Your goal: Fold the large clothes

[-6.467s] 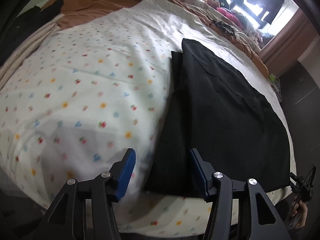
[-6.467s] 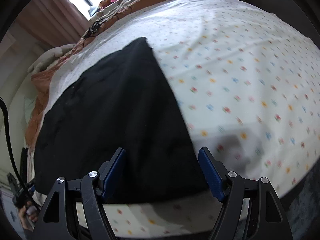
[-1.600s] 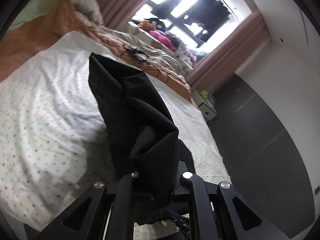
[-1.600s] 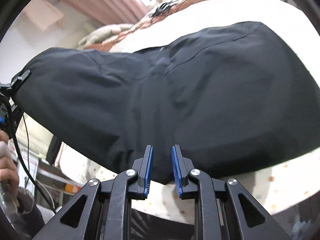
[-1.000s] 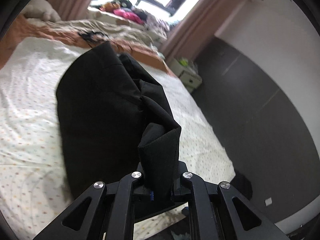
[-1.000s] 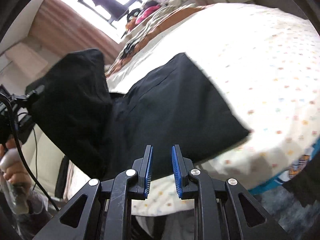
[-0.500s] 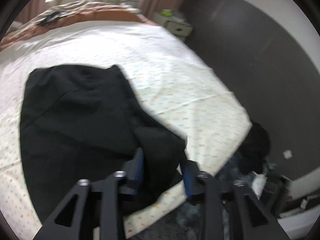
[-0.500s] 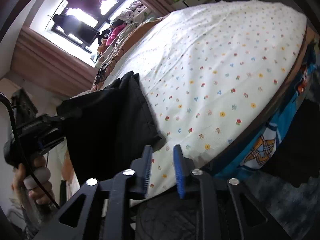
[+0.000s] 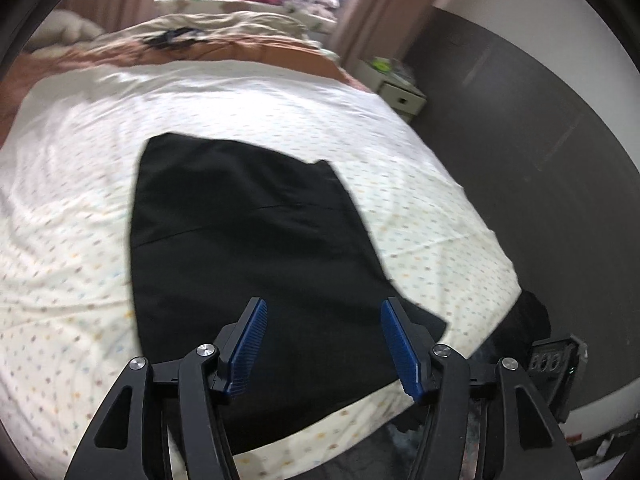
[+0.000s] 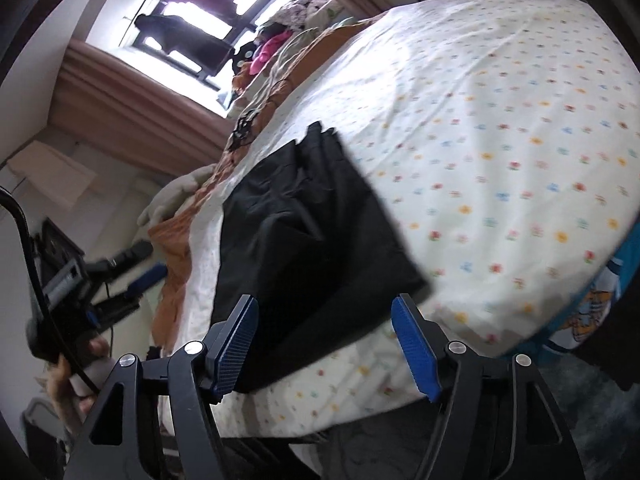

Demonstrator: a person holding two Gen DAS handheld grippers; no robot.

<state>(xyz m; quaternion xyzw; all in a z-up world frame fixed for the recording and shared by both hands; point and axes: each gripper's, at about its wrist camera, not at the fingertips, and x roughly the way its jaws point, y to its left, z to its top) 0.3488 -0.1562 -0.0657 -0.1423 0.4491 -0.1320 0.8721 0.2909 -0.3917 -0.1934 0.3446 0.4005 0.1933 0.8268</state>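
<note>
Left hand-held gripper (image 9: 322, 344) w/ jaws spread wide, just been opening, nothing pinched; black cloth only lies beneath the gap. Right hand-held gripper (image 10: 324, 344) likewise wide apart, just been opening, empty. Prob both let go so the fold can settle flat. Black garment (image 9: 248, 240) lies folded at the near edge of the bed (image 9: 420, 184), its near corner almost at the bed's near right corner, so it's within easy reach for another fold. Farther back: orange blanket (image 9: 240, 50) along the far edge, then nightstand (image 9: 400, 96) beyond the far right corner
</note>
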